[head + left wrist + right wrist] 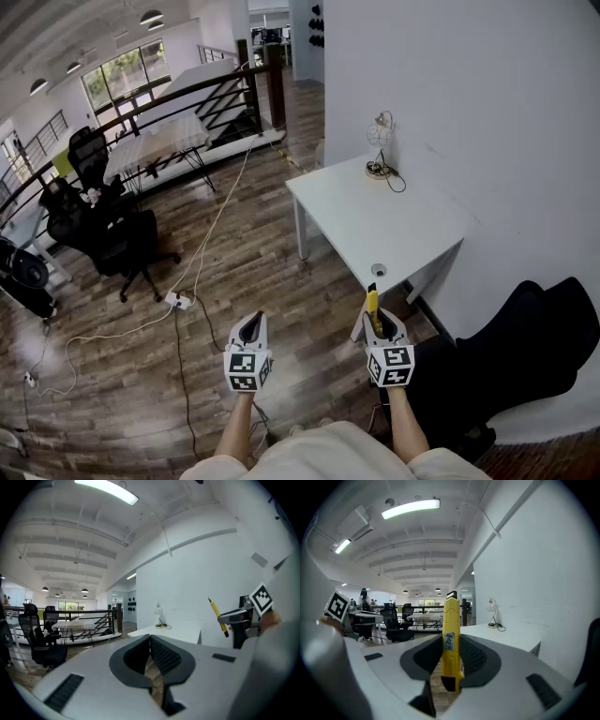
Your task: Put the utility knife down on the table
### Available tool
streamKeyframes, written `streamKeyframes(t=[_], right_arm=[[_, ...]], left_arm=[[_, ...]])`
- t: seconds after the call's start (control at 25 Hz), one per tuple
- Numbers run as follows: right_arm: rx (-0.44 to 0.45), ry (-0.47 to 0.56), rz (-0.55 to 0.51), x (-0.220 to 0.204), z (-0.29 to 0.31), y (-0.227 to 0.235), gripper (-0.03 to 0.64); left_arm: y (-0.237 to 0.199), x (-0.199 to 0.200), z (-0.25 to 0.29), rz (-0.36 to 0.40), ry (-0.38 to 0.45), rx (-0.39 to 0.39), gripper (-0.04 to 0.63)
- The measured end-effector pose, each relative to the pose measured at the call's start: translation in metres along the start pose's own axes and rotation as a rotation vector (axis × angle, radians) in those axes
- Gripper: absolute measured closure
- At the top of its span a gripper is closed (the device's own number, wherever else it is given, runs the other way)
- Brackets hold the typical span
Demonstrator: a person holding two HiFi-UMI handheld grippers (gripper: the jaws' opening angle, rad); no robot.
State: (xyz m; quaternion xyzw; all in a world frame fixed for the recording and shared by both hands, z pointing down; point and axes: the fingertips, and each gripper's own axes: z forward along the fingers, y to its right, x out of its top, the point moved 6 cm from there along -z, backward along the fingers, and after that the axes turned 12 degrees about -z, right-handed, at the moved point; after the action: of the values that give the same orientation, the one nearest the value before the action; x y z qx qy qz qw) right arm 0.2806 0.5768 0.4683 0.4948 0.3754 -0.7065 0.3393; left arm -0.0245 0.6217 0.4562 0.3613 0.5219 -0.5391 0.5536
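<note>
- Right gripper view is showing the yellow utility knife (451,639) standing up straight between the jaws of the right gripper (451,663). The jaws are squeezing it on both sides.
- Head view is showing the knife up in the air, just in front of the near corner of the white table (375,225). It is not over the top yet.
- I think the person is needing to reach forward first, so the knife is hanging over a bare part of the table.
- Tipping the knife flat and bringing it down low before letting go is looking like the safe way. Then it is not dropping or bouncing.
- A small round thing (378,270) is sitting by the table's near edge, and a lamp (380,131) with a cord is standing at the far end. Aiming for the bare space between them is best.
- The left gripper (249,336) is pinched closed with nothing in it. It is off to the left, so it is not getting in the way.
</note>
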Motion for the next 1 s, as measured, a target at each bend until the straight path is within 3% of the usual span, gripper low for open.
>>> streamKeyframes(t=[0.6,1.0], right_arm=[[0.02,0.016,-0.005,-0.012,-0.007,0.022,0.506],[0.034,0.013,-0.003,-0.019,0.012,0.027,0.506]], left_arm=[[0.031,-0.009,0.009,-0.002,0.011,0.006,0.589],[0.027,-0.015,0.029,-0.002,0.004,0.012,0.589]])
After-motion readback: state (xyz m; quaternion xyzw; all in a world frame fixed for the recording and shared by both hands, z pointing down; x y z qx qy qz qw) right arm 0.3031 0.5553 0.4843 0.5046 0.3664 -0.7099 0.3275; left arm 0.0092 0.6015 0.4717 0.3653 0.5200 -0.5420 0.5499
